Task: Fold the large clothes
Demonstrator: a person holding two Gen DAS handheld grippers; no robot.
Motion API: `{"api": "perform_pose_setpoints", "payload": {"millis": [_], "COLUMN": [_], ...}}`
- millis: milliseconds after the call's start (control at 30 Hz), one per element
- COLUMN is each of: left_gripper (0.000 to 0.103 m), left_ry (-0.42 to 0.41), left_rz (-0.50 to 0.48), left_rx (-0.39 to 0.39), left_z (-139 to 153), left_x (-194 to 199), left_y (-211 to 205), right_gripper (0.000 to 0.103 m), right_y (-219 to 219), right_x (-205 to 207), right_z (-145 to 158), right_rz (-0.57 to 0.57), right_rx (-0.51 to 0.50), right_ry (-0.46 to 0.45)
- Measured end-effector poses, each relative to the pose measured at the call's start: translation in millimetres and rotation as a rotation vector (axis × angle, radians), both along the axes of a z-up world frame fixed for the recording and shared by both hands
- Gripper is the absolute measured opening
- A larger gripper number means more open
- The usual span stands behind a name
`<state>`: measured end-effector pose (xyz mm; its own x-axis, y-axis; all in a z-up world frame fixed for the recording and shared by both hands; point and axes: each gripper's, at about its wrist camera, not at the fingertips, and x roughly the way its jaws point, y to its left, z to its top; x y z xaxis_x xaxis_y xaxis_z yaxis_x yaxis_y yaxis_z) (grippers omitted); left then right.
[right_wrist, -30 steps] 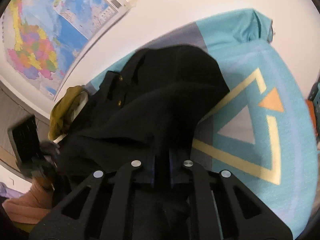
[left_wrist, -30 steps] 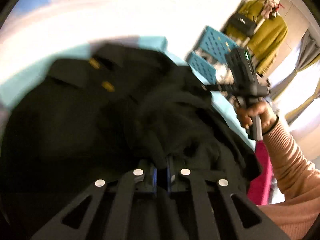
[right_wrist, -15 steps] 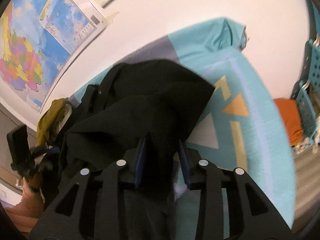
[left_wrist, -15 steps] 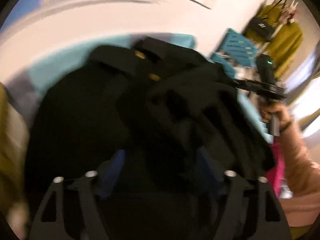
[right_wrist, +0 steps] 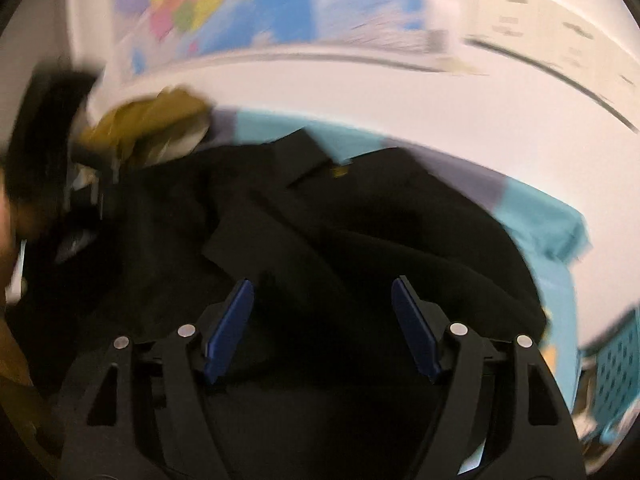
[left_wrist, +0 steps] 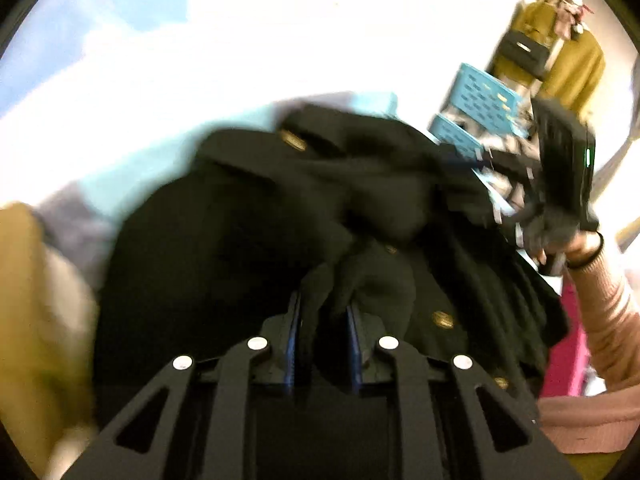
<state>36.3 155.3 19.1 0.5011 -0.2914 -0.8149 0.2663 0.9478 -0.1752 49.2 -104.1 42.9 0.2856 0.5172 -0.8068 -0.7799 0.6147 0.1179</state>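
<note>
The black coat (left_wrist: 248, 240) could slump out of its fold: left gripper (left_wrist: 322, 316), just closing, pinches a bunched ridge; right gripper (right_wrist: 320, 328), jaws just spread, holds nothing.

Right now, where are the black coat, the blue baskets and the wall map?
black coat (right_wrist: 400, 232): right wrist view, on its flat upper panel.
blue baskets (left_wrist: 484, 94): left wrist view, on the upper basket's perforated side.
wall map (right_wrist: 248, 4): right wrist view, on its coloured area.
</note>
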Motion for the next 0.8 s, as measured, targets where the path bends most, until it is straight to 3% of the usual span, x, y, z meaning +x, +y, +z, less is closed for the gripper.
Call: {"api": "perform_pose_setpoints", "payload": {"millis": [33,100,133,167,233,300,367,433,567,633,733,800], "left_gripper": [0.018,0.02,0.024,0.025,0.034,0.037,0.044,0.05,0.061,0.061,0.062,0.061], "left_ry": [-0.008,-0.003,0.009,0.017,0.02,0.036,0.028,-0.004,-0.045,-0.022,0.036,0.041], "left_rz": [0.023,0.079,0.11,0.154,0.229,0.265,0.25,0.211,0.071,0.036,0.034,0.056], "left_rx": [0.026,0.065,0.078,0.106,0.16,0.156,0.147,0.16,0.179,0.175,0.166,0.17], "left_z": [8.0,19.4,21.0,21.7,21.2,16.2,13.5,11.3,1.8,-11.6,-34.9,-42.5], "left_x": [2.1,8.9,13.3,18.0,24.9,29.1,25.7,18.0,7.8,9.5,16.2,12.0], "left_y": [11.2,34.4,42.4,49.9,61.2,68.4,63.8,47.7,4.5,-11.9,-21.4,-22.3], "right_gripper": [0.071,0.06,0.042,0.035,0.036,0.036,0.051,0.059,0.06,0.06,0.059,0.061], "right_y": [8.9,16.5,18.4,19.4,16.2,9.4,-7.8,-32.2,-81.9,-99.5,-106.5,-110.1], "right_x": [1.1,2.5,1.5,-1.0,-7.1,-12.2,-12.4,-5.5,28.8,44.8,57.5,56.1], "right_z": [-4.5,-11.9,-16.4,-20.9,-28.7,-32.1,-22.6,-6.9,-0.6,-10.7,-42.4,-46.9], "right_rz": [0.013,0.04,0.064,0.088,0.116,0.12,0.105,0.029,-0.233,-0.335,-0.418,-0.443], "right_rx": [-0.029,-0.047,-0.065,-0.093,-0.135,-0.148,-0.092,-0.015,0.03,0.064,-0.034,-0.008], "right_ry": [-0.006,0.028,0.048,0.062,0.09,0.107,0.135,0.125,0.127,0.174,0.24,0.27]}}
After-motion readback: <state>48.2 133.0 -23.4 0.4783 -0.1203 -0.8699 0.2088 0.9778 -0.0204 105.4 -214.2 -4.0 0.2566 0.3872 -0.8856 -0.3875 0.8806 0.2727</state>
